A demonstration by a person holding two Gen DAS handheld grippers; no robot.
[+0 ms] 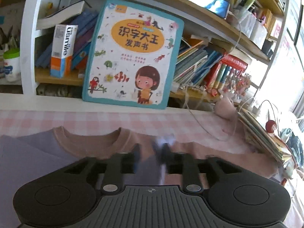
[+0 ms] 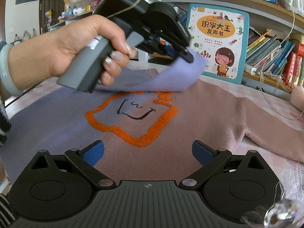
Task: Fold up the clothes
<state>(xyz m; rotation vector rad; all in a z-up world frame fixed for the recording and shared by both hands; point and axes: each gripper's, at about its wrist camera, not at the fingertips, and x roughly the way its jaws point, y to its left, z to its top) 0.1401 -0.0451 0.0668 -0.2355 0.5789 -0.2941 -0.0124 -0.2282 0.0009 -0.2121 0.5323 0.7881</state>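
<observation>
A sweater, half lilac and half dusty pink (image 2: 199,110), lies flat on the checked tablecloth, with an orange outline and a drawn smiling face (image 2: 133,114) on its chest. My left gripper (image 2: 187,56) is shut on the lilac sleeve (image 2: 171,76) and holds it lifted over the chest, folded toward the middle. In the left wrist view the gripper (image 1: 152,152) shows blurred, closed on lilac cloth, with the pink collar (image 1: 91,142) below it. My right gripper (image 2: 148,152) is open and empty, low over the sweater's lower part.
A large picture book (image 1: 133,53) leans on the bookshelf (image 1: 57,77) behind the table. A stack of books (image 1: 266,136) lies at the right. A white cable (image 2: 266,95) trails over the table near the pink sleeve (image 2: 266,129).
</observation>
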